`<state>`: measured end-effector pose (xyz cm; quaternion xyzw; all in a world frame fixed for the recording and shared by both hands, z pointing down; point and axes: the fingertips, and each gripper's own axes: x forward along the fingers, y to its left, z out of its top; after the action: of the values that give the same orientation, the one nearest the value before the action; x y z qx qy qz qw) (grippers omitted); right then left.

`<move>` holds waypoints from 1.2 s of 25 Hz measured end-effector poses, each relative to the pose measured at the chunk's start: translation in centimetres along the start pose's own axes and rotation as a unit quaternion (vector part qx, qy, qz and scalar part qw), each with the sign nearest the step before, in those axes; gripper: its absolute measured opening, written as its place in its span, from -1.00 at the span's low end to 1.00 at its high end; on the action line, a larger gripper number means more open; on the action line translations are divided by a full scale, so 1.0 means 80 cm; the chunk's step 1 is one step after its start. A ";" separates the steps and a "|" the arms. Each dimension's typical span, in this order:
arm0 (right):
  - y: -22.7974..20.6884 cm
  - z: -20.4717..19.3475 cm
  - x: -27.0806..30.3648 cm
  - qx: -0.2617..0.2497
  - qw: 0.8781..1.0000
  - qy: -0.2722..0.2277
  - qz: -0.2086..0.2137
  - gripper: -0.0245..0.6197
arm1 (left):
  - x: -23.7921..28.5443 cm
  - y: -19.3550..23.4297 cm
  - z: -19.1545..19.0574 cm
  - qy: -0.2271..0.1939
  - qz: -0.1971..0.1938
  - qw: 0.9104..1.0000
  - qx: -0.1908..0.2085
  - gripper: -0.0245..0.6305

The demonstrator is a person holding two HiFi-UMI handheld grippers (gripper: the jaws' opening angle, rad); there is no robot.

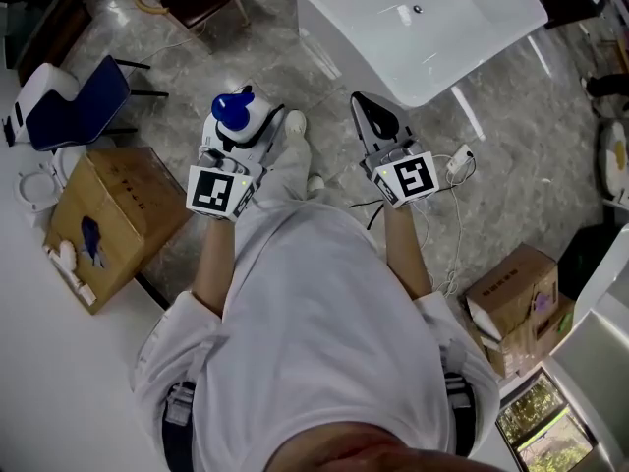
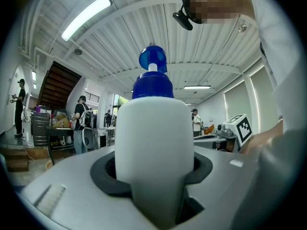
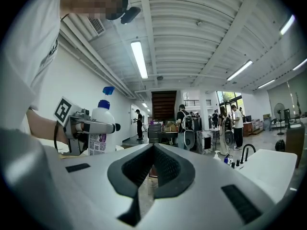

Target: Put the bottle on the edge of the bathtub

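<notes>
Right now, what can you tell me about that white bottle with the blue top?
The bottle looks like opaque white plastic, with a rounded shoulder and a blue cap topped by a blue pump head on a white stem. The right gripper view shows a printed label with purple patches on its side. It stands upright, clamped round its body by the left tool, in the air above the stone-patterned floor, short of the white bathtub. Nothing else touches it.

Bathtub and cardboard boxes on floor
</notes>
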<state>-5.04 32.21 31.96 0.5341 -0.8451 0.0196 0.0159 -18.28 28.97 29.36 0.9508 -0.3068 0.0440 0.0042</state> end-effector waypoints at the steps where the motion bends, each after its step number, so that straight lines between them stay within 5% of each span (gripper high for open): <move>1: -0.007 0.000 0.008 -0.001 1.000 0.002 0.000 -0.92 | 0.009 0.007 0.000 -0.001 0.001 1.000 0.000 -0.19; 18: -0.156 0.021 0.208 -0.021 1.000 0.022 0.002 -0.92 | 0.213 0.163 0.003 -0.012 -0.043 0.999 -0.018 -0.19; 30: -0.240 0.012 0.304 0.013 1.000 0.020 -0.016 -0.92 | 0.287 0.257 0.001 -0.013 -0.049 0.998 -0.025 -0.19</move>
<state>1.82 1.98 32.50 0.5468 -0.8358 0.0411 0.0262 -11.75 -1.10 30.85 0.9646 -0.2613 0.0238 0.0266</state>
